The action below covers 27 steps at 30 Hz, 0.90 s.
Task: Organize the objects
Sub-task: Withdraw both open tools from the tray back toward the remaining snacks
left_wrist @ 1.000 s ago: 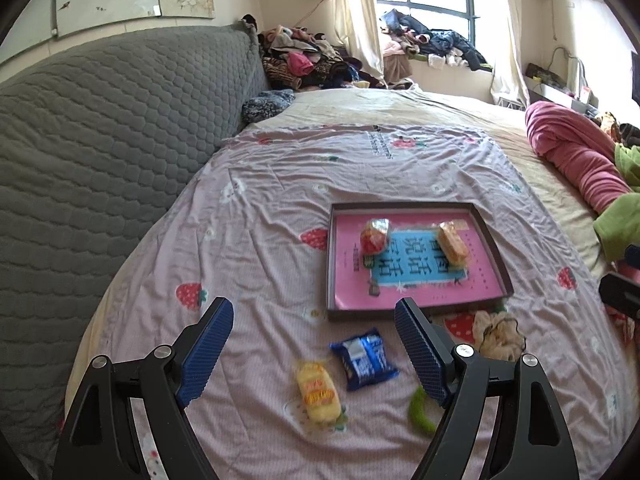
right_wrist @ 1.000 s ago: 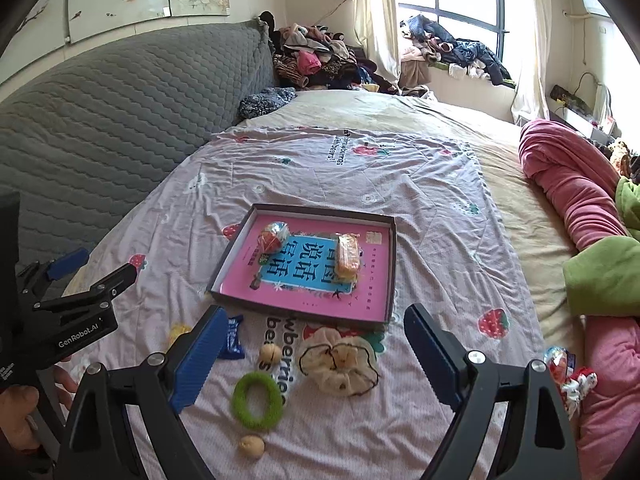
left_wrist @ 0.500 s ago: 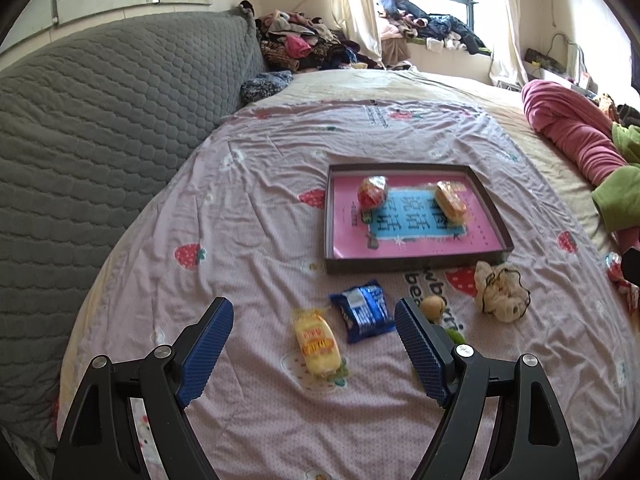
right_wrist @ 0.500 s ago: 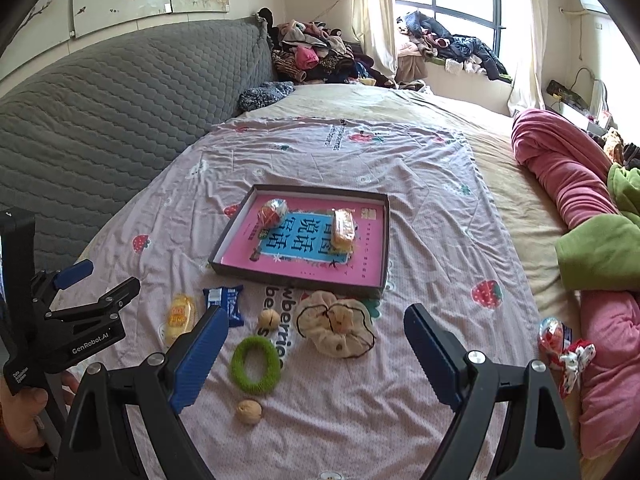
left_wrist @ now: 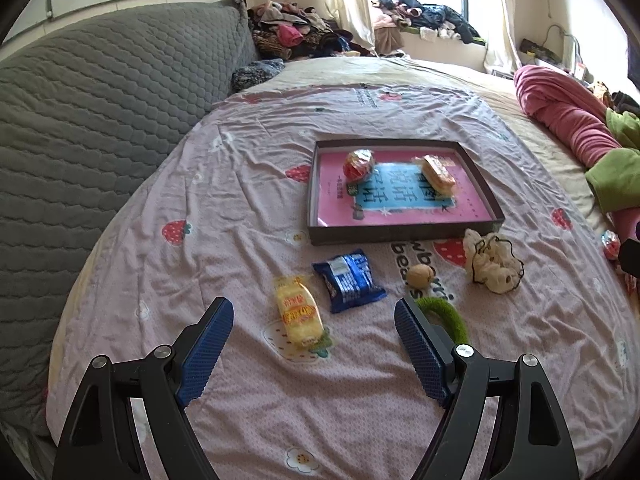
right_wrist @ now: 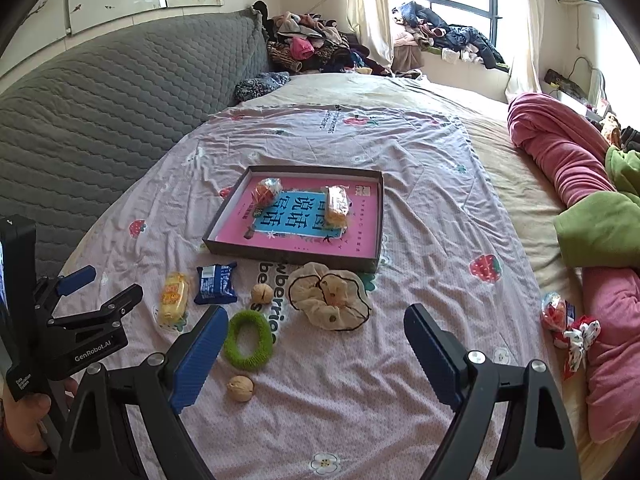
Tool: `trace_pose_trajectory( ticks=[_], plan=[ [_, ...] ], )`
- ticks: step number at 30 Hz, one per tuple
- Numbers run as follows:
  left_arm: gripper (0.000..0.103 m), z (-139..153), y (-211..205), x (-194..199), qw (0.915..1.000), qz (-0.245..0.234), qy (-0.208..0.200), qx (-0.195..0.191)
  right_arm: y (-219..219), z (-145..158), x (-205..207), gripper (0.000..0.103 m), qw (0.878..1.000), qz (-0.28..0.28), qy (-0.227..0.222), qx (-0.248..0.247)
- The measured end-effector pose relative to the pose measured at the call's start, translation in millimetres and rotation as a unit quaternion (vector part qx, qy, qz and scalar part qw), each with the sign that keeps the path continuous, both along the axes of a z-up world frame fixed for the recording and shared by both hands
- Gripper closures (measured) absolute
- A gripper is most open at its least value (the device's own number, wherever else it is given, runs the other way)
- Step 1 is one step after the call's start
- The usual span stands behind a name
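Note:
A dark tray (left_wrist: pixel 316 192) (right_wrist: pixel 294 256) with a pink liner lies on the bed and holds a red round snack (left_wrist: pixel 359 164) and an orange bar (left_wrist: pixel 439 173). In front of it lie a yellow snack pack (left_wrist: pixel 298 316) (right_wrist: pixel 173 298), a blue snack pack (left_wrist: pixel 349 280) (right_wrist: pixel 216 283), a walnut (left_wrist: pixel 420 275) (right_wrist: pixel 262 293), a green ring (right_wrist: pixel 249 340), a cream scrunchie (left_wrist: pixel 493 266) (right_wrist: pixel 330 300) and a second walnut (right_wrist: pixel 240 388). My left gripper (left_wrist: pixel 314 344) is open above the yellow pack. My right gripper (right_wrist: pixel 316 344) is open and empty above the sheet.
A grey quilted headboard (left_wrist: pixel 100 120) runs along the left. Pink and green bedding (right_wrist: pixel 572 176) lies at the right, with a red wrapped snack and a patterned bow (right_wrist: pixel 568 328) beside it. Clothes are piled by the window (left_wrist: pixel 420 20).
Both grippers have drawn back and up from the tray, so more of the bed and the loose items shows. Both stay open.

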State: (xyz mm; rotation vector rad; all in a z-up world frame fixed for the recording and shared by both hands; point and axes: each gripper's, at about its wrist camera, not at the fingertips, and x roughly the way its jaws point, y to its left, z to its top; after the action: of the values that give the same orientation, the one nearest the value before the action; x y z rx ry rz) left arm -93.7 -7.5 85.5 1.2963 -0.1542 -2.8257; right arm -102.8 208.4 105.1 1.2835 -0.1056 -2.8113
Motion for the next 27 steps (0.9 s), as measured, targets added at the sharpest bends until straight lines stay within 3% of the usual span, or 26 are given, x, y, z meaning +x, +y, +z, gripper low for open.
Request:
trace_pose_trajectory(
  ticks=[27],
  plan=[
    [0.019,-52,-30,9,0.9992,0.021,-0.034,-0.003,-37,-58,0,0.013,0.999,0.023,-0.044,-0.005]
  ],
)
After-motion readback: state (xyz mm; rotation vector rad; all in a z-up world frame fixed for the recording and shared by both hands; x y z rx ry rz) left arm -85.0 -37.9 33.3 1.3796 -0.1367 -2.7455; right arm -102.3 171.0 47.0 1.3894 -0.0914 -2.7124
